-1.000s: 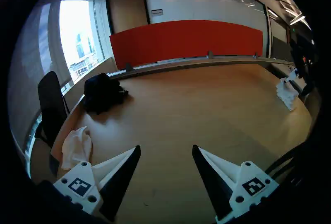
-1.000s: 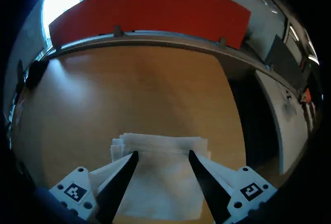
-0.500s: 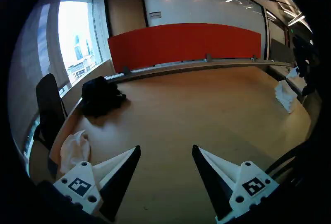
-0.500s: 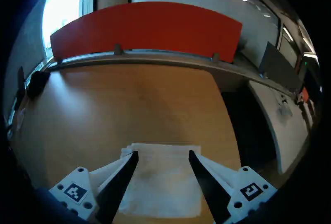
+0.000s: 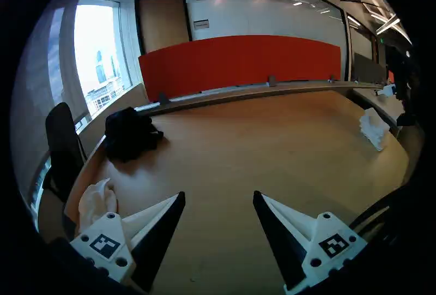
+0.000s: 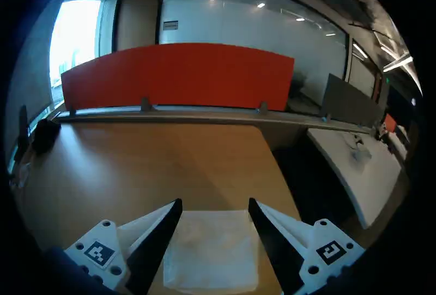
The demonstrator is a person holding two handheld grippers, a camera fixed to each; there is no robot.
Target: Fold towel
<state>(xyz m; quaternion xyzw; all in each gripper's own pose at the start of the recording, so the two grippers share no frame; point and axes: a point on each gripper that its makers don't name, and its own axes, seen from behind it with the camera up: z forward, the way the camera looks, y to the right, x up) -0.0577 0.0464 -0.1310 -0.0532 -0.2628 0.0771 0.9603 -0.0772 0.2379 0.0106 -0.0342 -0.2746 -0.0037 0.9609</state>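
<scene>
Black bag, crumpled cloth lie apart from towel.

Nothing is showing clearly enough to be read. A small wall sign is hanging above the red partition, its lettering too small to make out. The left gripper and right gripper are carrying square black-and-white markers on their fingers, coded patterns rather than letters or numbers.

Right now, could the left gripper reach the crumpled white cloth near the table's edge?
Probably yes: the left gripper is open and the crumpled white cloth lies just beside it on the wooden table, nothing between.
</scene>
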